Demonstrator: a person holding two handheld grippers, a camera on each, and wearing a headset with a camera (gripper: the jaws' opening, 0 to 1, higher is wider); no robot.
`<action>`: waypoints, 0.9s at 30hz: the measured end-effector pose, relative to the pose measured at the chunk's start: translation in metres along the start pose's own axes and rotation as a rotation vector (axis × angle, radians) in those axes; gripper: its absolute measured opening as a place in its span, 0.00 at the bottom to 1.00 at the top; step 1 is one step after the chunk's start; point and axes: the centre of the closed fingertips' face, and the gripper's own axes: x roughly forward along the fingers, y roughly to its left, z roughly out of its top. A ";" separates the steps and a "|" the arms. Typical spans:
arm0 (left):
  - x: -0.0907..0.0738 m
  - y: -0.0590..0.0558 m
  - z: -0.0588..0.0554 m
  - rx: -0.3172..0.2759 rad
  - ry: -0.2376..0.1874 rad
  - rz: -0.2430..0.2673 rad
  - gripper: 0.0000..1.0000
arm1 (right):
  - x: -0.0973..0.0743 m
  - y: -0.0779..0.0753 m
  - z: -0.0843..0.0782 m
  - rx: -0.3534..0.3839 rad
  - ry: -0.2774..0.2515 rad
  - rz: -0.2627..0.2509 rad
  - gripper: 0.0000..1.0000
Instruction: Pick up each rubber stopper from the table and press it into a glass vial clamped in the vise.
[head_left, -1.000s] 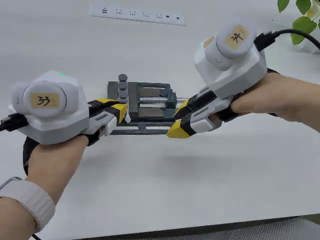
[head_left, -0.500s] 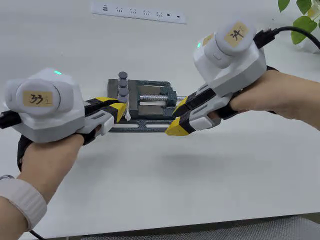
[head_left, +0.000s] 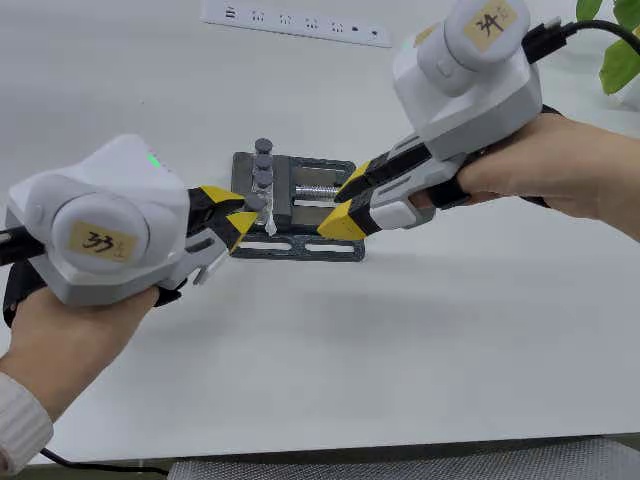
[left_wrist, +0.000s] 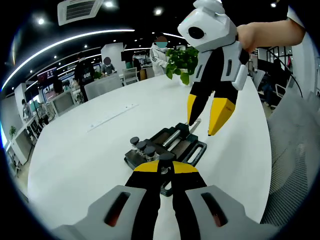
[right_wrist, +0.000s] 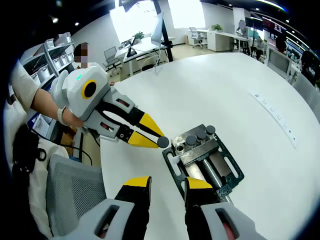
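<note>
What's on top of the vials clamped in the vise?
Three carry grey stoppers; the fourth vial is open, the left gripper holding a stopper beside it. The vise hides their lower parts.

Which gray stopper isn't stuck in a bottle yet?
The stopper pinched between the jaws of the left gripper, right by the vise. The other three stoppers are already plugged in, standing in a row in the vise.
</note>
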 end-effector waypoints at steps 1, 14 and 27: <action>0.000 -0.002 0.002 0.011 -0.001 -0.003 0.03 | 0.001 0.001 0.002 -0.002 -0.006 -0.002 0.23; -0.003 -0.020 0.018 0.247 0.007 -0.011 0.03 | 0.014 0.011 0.030 0.040 -0.092 -0.001 0.20; -0.005 -0.019 0.022 0.332 -0.005 0.000 0.03 | 0.018 0.013 0.029 0.077 -0.101 0.005 0.13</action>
